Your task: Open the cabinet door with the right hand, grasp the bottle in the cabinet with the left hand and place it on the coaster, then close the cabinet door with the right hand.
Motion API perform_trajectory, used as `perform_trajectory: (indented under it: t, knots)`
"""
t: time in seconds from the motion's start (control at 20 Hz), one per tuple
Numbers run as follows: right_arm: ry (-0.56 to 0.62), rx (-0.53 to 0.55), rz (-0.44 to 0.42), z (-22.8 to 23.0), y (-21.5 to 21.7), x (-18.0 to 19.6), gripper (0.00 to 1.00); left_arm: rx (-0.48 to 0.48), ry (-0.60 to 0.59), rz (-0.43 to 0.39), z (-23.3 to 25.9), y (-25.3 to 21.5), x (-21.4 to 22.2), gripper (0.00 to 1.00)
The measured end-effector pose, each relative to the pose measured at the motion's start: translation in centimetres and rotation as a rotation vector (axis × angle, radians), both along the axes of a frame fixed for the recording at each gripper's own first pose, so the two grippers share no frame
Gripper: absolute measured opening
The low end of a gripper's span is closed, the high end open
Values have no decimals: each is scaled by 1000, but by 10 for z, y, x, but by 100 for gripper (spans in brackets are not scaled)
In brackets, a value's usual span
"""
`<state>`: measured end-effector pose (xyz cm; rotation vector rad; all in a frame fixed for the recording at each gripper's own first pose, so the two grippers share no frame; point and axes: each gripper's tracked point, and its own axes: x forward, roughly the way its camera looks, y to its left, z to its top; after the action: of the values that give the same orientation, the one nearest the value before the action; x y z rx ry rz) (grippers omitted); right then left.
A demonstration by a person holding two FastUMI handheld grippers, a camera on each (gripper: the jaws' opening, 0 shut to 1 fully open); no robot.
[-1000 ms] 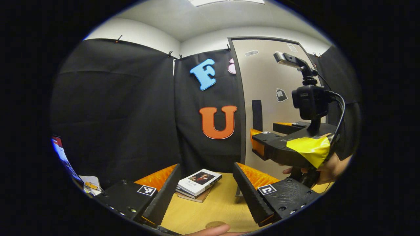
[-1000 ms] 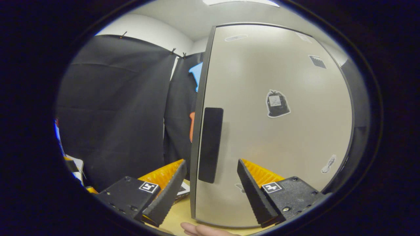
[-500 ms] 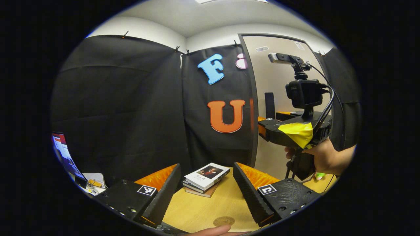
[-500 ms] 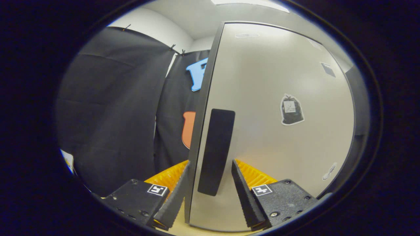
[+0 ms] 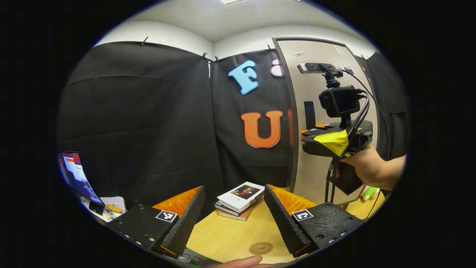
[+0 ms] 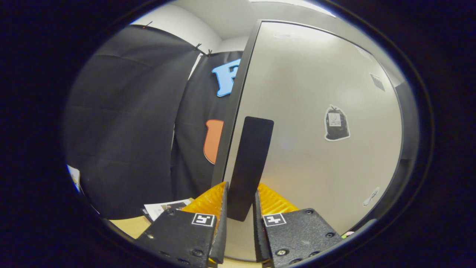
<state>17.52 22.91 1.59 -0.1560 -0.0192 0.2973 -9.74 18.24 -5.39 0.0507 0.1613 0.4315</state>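
In the right gripper view, we see the jaws of the right gripper (image 6: 238,208) nearly closed, 1 on each side of the dark handle (image 6: 248,167) of the cabinet door (image 6: 316,149). They look like they pinch its lower end, but we cannot be sure both press on it. We think the grip is there so the door can be pulled open. The door looks closed or almost closed, so the first step is not done.

In the left gripper view, the left gripper (image 5: 232,219) has its jaws wide apart and holds nothing. It waits low over the desk (image 5: 230,238), we think, to be ready for the bottle once the door swings out. The bottle must be behind the door, so we cannot see it.

The round coaster (image 5: 261,248) lies on the desk near us, just by the right jaw. A stack of books (image 5: 240,201) sits farther off. Far right, a hand (image 5: 366,169) holds the right gripper up at the door.
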Motion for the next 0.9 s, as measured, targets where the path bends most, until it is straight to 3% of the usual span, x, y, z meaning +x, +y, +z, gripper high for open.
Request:
perform_trajectory:
  t: [0.25, 0.9]
  knots:
    - [14, 3, 52, 0, 0, -13, 29, 2, 1, -9, -1, -7, -7, 96]
    - [64, -10, 215, 7, -15, -82, 27, 3, -2, -107, -8, -27, -21, 96]
